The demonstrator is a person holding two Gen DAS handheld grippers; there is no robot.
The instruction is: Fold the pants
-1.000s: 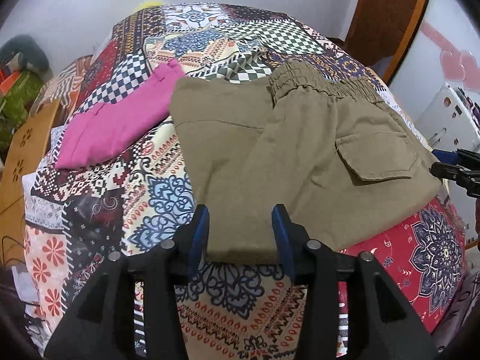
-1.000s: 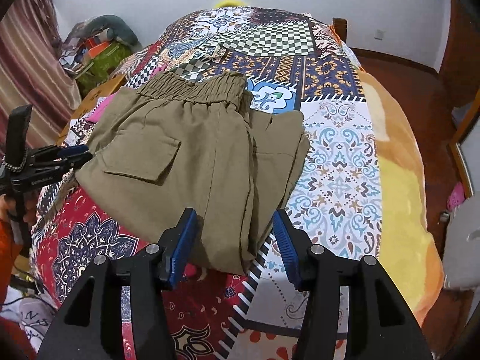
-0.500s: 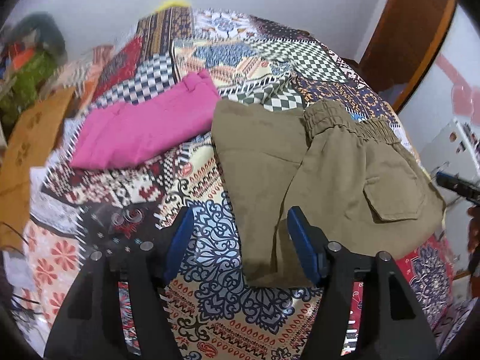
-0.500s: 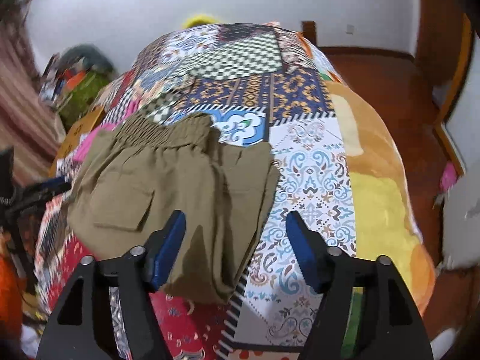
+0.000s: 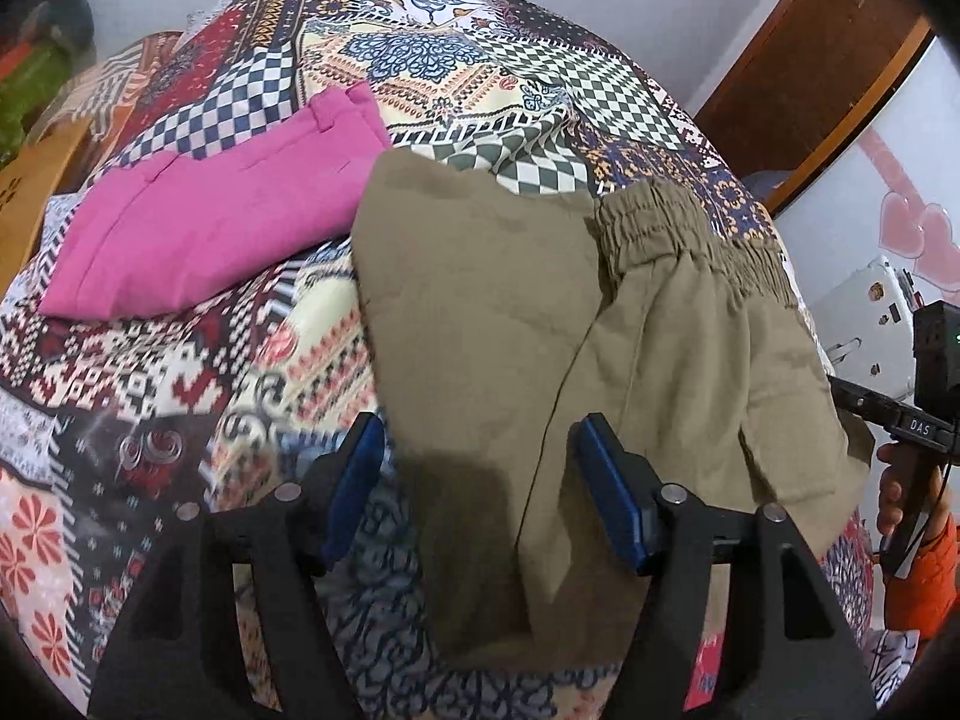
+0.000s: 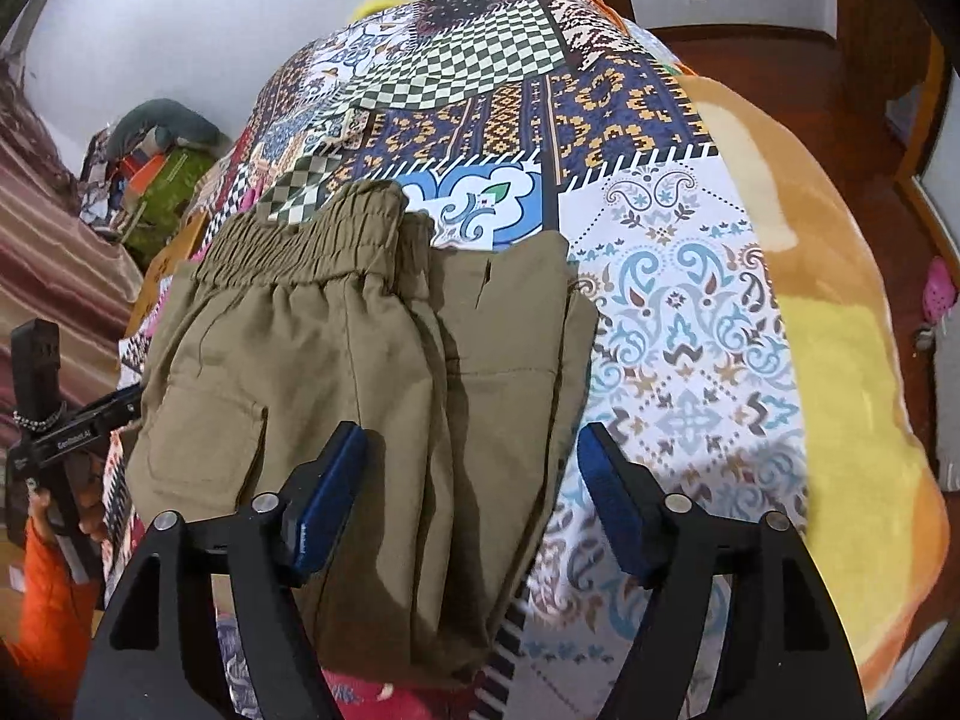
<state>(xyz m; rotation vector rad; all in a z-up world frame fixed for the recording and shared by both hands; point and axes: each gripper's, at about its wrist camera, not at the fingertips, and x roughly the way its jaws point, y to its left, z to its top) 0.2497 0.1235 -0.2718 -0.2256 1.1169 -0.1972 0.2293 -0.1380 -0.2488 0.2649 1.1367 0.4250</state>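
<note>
Olive cargo pants [image 5: 510, 312] lie folded on the patchwork bedspread [image 5: 150, 372], elastic waistband at the far end. In the left wrist view my left gripper [image 5: 480, 474] hangs over their near left part. Its jaws are opening, and the blue pads stand either side of the cloth without pressing it. In the right wrist view the same pants [image 6: 336, 360] show a patch pocket on the left. Over their near right edge my right gripper [image 6: 474, 474] is also opening its jaws, and the pads are clear of the fabric below.
A folded pink garment [image 5: 210, 228] lies left of the pants. An orange-yellow blanket [image 6: 840, 360] covers the bed's right side, with wooden floor [image 6: 780, 48] beyond. Clutter [image 6: 162, 168] is piled by the left wall. A hand in an orange sleeve [image 5: 918, 576] holds the other gripper.
Both grippers' jaws have spread wider. Both have sunk toward the pants' near edge, the left drifting leftward and the right rightward, with a slight roll.
</note>
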